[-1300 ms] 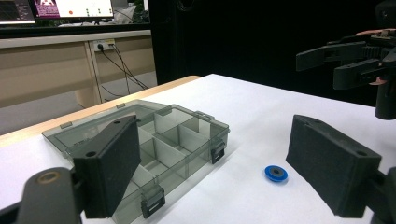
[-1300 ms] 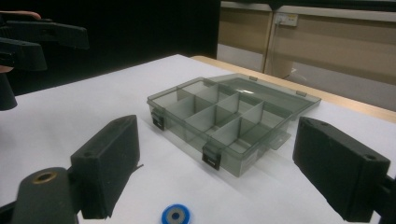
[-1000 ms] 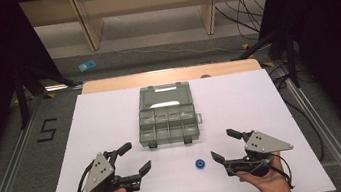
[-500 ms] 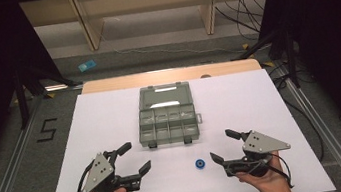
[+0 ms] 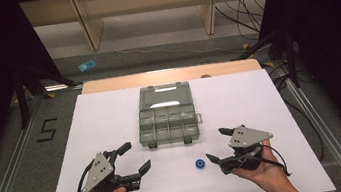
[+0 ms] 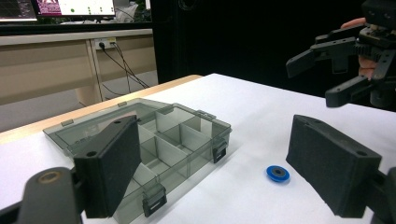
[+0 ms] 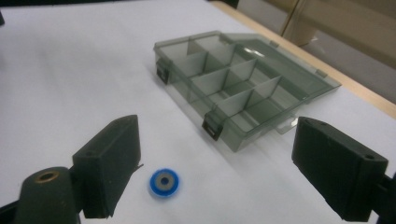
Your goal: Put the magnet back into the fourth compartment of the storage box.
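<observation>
A grey see-through compartment box lies mid-table with its lid folded back flat; its compartments look empty. The left gripper view shows the box to the left, and the right gripper view has the box ahead. A small blue disc with a dark centre lies on the white sheet in front of the box. My left gripper stands open, left of the disc. My right gripper is open just right of the disc, which lies near its left jaw. Nothing is held.
The white table sheet ends at a wooden strip along the far edge. Beyond are wooden shelves, floor cables and a small blue item on the floor. A "5" mark sits left of the table.
My right gripper has edged slightly left toward the blue disc. The left gripper, box and disc have stayed put.
</observation>
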Motion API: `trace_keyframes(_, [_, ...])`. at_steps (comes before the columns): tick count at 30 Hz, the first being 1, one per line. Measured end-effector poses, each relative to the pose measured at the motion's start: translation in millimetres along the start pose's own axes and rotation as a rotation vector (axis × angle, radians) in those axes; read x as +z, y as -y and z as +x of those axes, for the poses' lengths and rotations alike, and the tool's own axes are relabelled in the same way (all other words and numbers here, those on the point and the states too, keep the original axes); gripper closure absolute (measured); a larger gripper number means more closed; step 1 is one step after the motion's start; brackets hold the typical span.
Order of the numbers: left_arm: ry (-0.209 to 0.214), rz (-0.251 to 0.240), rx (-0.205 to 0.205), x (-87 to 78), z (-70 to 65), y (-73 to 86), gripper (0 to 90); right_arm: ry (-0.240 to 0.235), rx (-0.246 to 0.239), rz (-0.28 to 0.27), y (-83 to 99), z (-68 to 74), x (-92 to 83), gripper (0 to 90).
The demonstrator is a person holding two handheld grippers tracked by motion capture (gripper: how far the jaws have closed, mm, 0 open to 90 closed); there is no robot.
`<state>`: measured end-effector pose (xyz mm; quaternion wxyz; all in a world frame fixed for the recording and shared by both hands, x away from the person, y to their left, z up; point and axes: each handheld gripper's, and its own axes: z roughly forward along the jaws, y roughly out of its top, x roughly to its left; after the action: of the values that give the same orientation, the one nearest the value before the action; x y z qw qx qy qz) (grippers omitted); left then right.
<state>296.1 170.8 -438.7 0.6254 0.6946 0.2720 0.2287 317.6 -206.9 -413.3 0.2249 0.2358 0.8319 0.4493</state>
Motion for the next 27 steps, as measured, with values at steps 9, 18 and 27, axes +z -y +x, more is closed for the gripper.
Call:
trace_keyframes(9, [0.0, -0.004, -0.007, 0.1, 0.3, 0.2, 17.0, -0.08, -0.125, 0.15, -15.6, 3.3, 20.0, 21.1])
trace_keyframes(18, [-0.002, -0.003, -0.006, 0.2, 0.4, 0.2, 17.0, -0.176, -0.208, 0.397, -20.8, 11.1, 50.4, 26.3])
trace_keyframes(27, [0.001, -0.004, -0.003, 0.0, 0.4, -0.1, 17.0, -0.237, -0.215, 0.51, -19.8, 11.7, 71.2, 31.3])
